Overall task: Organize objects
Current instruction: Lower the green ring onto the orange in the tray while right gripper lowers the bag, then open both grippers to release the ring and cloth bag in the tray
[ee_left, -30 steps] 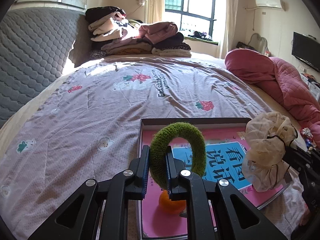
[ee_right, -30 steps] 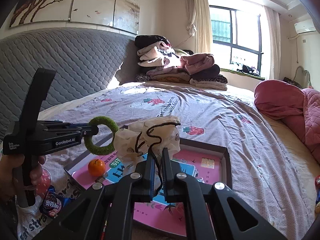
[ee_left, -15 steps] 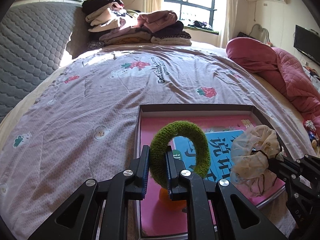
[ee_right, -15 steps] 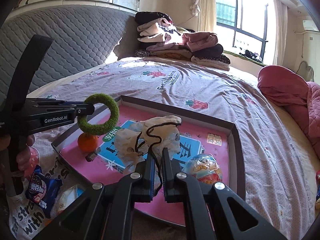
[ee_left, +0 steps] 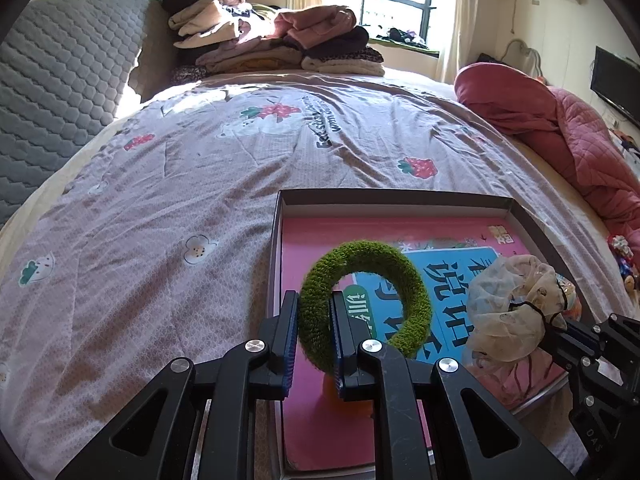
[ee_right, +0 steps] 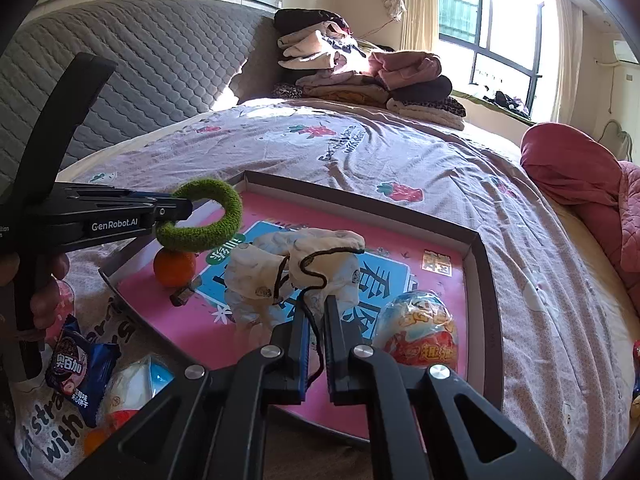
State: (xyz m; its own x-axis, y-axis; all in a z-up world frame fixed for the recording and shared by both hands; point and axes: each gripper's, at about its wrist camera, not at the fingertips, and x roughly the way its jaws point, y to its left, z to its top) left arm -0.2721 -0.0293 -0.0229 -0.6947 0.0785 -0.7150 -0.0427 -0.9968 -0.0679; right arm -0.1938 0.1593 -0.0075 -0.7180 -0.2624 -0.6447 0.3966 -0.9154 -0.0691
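Note:
A shallow box tray (ee_left: pixel 396 196) with a pink and blue printed floor lies on the bed. My left gripper (ee_left: pixel 314 314) is shut on a fuzzy green ring (ee_left: pixel 416 300), held just above the tray's near left part, over an orange (ee_right: pixel 175 268). The right wrist view shows that gripper (ee_right: pixel 172 212) and ring (ee_right: pixel 224 220) from the side. My right gripper (ee_right: pixel 316 312) is shut on a cream fabric scrunchie (ee_right: pixel 280 276) with a black cord, low over the tray's middle (ee_right: pixel 476 240). The left wrist view has this scrunchie (ee_left: pixel 508 308) at the right.
A foil-wrapped toy egg (ee_right: pixel 420 336) and a small brown piece (ee_right: pixel 182 298) lie in the tray. Snack packets (ee_right: pixel 80 368) sit on the bed by a person's hand (ee_right: pixel 44 292). Folded clothes (ee_left: pixel 280 44), a pink quilt (ee_left: pixel 560 136) and a grey headboard (ee_left: pixel 60 80) border the bed.
My right gripper has come down with the cream scrunchie, from above the tray to just over its floor. The left gripper has tipped downward a little, still holding the green ring.

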